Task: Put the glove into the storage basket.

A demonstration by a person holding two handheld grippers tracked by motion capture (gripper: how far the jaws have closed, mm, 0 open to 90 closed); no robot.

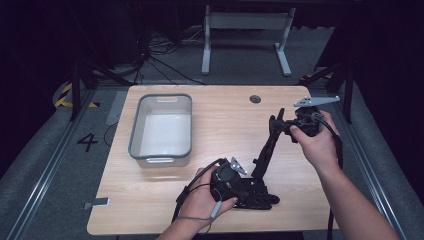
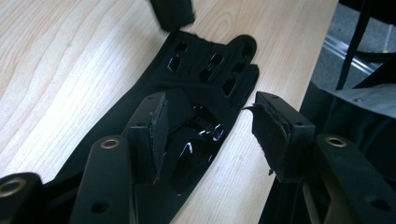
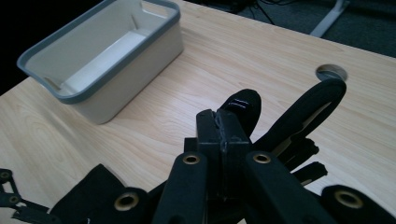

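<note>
A black strap-like item point(image 1: 263, 155) runs from a flat perforated end point(image 2: 210, 65) lying on the table up to a raised end. My left gripper point(image 1: 252, 192) hovers low over the flat end and is open point(image 2: 210, 105), with its pads on either side of the glossy black piece and apart from it. My right gripper point(image 1: 276, 124) is shut point(image 3: 223, 119) on the raised end, where a black tab with white stitches point(image 3: 243, 105) sticks out past the fingertips. A black loop point(image 3: 308, 107) hangs beside them.
An empty white bin with a grey rim point(image 1: 135, 130) stands at the table's left; its wall point(image 3: 135, 70) shows in the right gripper view. A round cable hole point(image 1: 255, 99) sits near the far edge. The wooden table point(image 1: 225, 105) ends close at the front.
</note>
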